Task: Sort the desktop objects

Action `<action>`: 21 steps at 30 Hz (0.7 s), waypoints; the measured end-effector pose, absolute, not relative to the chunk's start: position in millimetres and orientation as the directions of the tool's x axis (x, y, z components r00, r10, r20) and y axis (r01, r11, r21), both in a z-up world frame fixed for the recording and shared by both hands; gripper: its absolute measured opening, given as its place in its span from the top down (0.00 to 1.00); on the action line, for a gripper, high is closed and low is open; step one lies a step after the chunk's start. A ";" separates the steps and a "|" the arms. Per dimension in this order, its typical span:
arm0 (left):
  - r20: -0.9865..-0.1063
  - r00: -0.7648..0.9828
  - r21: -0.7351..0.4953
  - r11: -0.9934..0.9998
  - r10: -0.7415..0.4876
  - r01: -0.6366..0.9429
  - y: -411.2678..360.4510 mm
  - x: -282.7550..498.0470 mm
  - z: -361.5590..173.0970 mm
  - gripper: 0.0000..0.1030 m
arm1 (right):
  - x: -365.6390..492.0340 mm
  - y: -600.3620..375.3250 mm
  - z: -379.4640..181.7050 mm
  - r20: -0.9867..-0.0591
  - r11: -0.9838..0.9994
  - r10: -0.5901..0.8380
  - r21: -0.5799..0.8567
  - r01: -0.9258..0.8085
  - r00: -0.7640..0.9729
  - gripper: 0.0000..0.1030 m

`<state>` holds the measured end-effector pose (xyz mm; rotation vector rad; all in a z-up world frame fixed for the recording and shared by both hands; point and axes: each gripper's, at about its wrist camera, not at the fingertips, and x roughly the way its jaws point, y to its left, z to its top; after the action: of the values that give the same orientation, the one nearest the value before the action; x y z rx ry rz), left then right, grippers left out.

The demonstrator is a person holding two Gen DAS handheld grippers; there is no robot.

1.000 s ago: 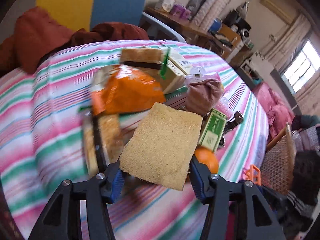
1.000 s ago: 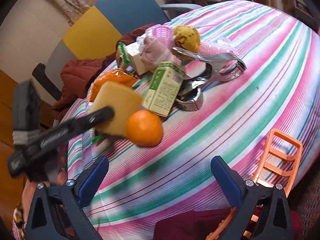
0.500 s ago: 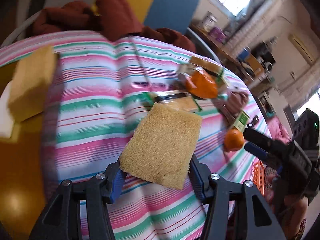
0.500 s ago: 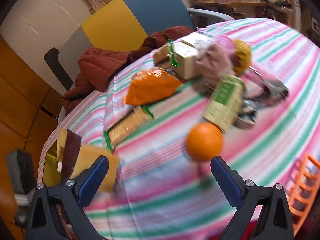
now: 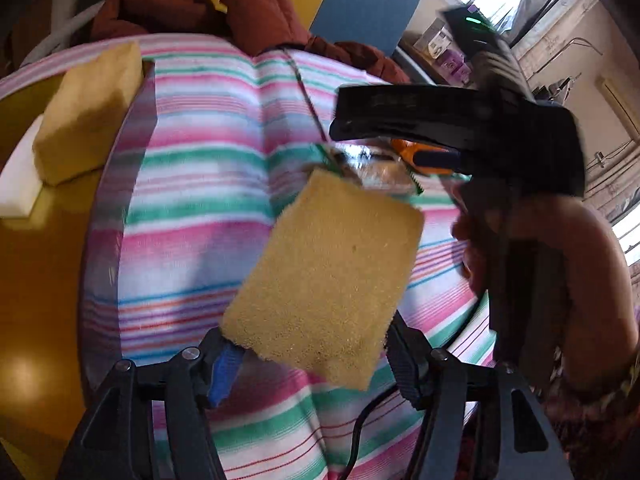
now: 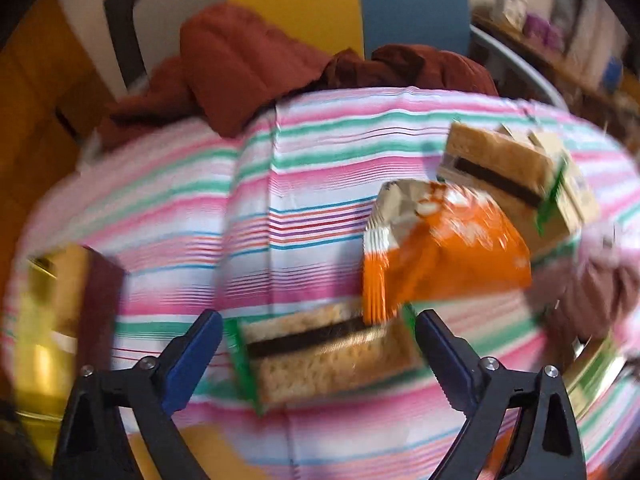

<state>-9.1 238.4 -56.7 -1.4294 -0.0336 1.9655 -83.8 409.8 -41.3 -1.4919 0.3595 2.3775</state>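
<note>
Left hand-held gripper (image 5: 308,354): jaws were opening around the loofah sponge (image 5: 326,280), still between them above the striped table (image 5: 192,208).
Right hand-held gripper (image 6: 318,344): wide, empty, jaws closing.
Key relation: cracker packet (image 6: 320,354) lay directly between its fingertips, long axis crosswise, right hand nearer.
Drop spot: yellow sponge (image 5: 86,112) at far left.

Striped table (image 6: 304,184), as I see it from the rig.
On its cloth: cracker pack (image 6: 324,356), orange bag (image 6: 444,256), a second cracker pack (image 6: 504,164).
</note>
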 end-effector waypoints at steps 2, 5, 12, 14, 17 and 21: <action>-0.829 -0.145 -0.401 -0.755 0.540 -0.518 238.2 -6.9 -59.0 0.38 | -88.8 406.0 -53.3 -0.922 -0.935 0.147 -0.012 -0.353 -0.359 0.07; -0.826 -0.150 -0.401 -0.753 0.544 -0.521 238.5 -5.7 -57.3 0.38 | -70.5 413.0 -57.3 -0.926 -0.941 0.121 0.008 -0.338 -0.357 0.07; -0.822 -0.191 -0.373 -0.760 0.537 -0.533 242.8 -7.8 -49.9 0.37 | 14.9 440.2 -37.4 -0.924 -0.914 0.092 0.069 -0.400 -0.370 0.07; -0.806 -0.216 -0.368 -0.752 0.551 -0.546 245.4 -8.7 -42.6 0.36 | 30.3 441.6 -30.2 -0.915 -0.911 0.091 0.083 -0.404 -0.393 0.06; -0.811 -0.241 -0.327 -0.754 0.533 -0.569 252.4 -12.8 -36.7 0.33 | 41.5 442.1 -24.3 -0.903 -0.907 0.065 0.124 -0.402 -0.424 0.05; -0.817 -0.240 -0.312 -0.751 0.525 -0.582 262.0 -29.1 -35.6 0.26 | 15.8 435.5 -25.1 -0.908 -0.957 0.069 0.057 -0.285 -0.413 0.05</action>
<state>-29.1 262.0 -35.6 -1.3101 0.0734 2.0364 15.8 435.5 -25.1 -1.5651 0.2988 2.4577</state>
